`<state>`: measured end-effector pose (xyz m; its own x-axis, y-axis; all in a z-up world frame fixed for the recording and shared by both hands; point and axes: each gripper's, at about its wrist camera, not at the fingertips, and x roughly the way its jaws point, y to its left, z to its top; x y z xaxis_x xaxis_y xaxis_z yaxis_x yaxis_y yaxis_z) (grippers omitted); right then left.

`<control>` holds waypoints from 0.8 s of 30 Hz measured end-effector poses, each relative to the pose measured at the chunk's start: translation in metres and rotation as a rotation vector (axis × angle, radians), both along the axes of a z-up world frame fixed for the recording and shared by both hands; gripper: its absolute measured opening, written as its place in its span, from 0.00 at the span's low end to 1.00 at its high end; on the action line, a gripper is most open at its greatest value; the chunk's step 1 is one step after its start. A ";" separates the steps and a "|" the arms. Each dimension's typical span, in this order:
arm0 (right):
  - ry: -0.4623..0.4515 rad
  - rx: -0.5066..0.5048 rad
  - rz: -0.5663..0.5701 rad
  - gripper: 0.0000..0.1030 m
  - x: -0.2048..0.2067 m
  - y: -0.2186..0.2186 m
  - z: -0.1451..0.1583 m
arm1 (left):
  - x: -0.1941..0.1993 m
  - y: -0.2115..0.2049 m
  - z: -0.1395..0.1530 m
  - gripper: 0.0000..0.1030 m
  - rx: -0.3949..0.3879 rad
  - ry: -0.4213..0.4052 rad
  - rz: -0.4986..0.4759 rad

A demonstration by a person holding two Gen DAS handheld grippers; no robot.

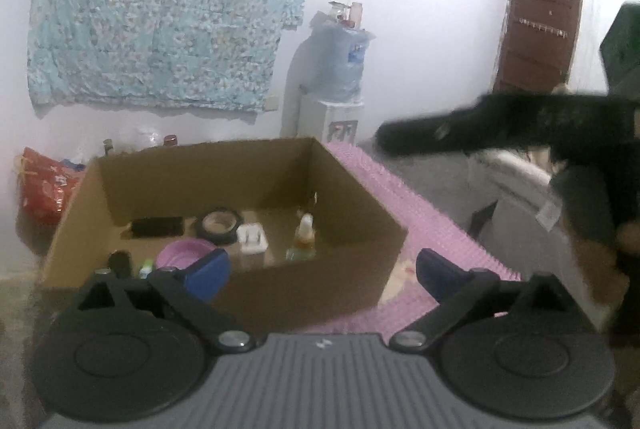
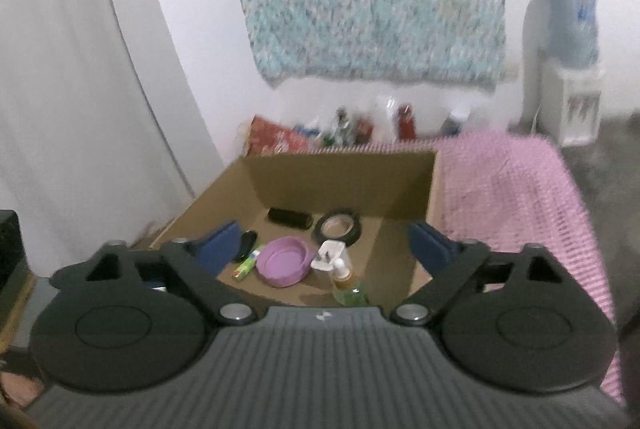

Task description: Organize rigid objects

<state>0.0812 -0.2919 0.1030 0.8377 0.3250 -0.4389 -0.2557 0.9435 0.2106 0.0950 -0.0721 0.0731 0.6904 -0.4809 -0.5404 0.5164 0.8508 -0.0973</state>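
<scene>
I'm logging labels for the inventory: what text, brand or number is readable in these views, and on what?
None can be read.
Water jug label: blue patch, too blurred.
Red bag print: blurred.
Green tube in the cardboard box: lettering too small.
Left gripper and right gripper bodies: small white mark, no letters.

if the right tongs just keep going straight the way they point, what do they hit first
Most likely the things lying in the cardboard box: the white plug and purple bowl sit near mid-line between the open right tongs. Depth is unclear, so which comes first is uncertain.
</scene>
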 end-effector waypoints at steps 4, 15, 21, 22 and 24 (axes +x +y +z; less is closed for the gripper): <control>-0.020 -0.075 -0.005 0.99 -0.028 0.013 0.001 | -0.025 0.017 -0.012 0.98 0.055 0.023 0.025; 0.246 0.093 0.149 0.98 -0.013 0.054 -0.069 | -0.034 0.038 -0.056 0.98 0.138 0.071 0.157; 0.343 0.155 0.170 0.93 0.016 0.077 -0.103 | -0.022 0.035 -0.076 0.98 0.175 0.068 0.174; 0.362 0.173 0.175 0.92 0.021 0.079 -0.109 | -0.020 0.034 -0.079 0.98 0.180 0.073 0.173; 0.394 0.192 0.180 0.82 0.030 0.083 -0.119 | -0.016 0.032 -0.084 0.98 0.186 0.079 0.169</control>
<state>0.1111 -0.2087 -0.0158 0.5420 0.5563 -0.6299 -0.2771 0.8259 0.4910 0.0791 -0.0399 -0.0106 0.7047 -0.2494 -0.6643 0.3620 0.9315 0.0344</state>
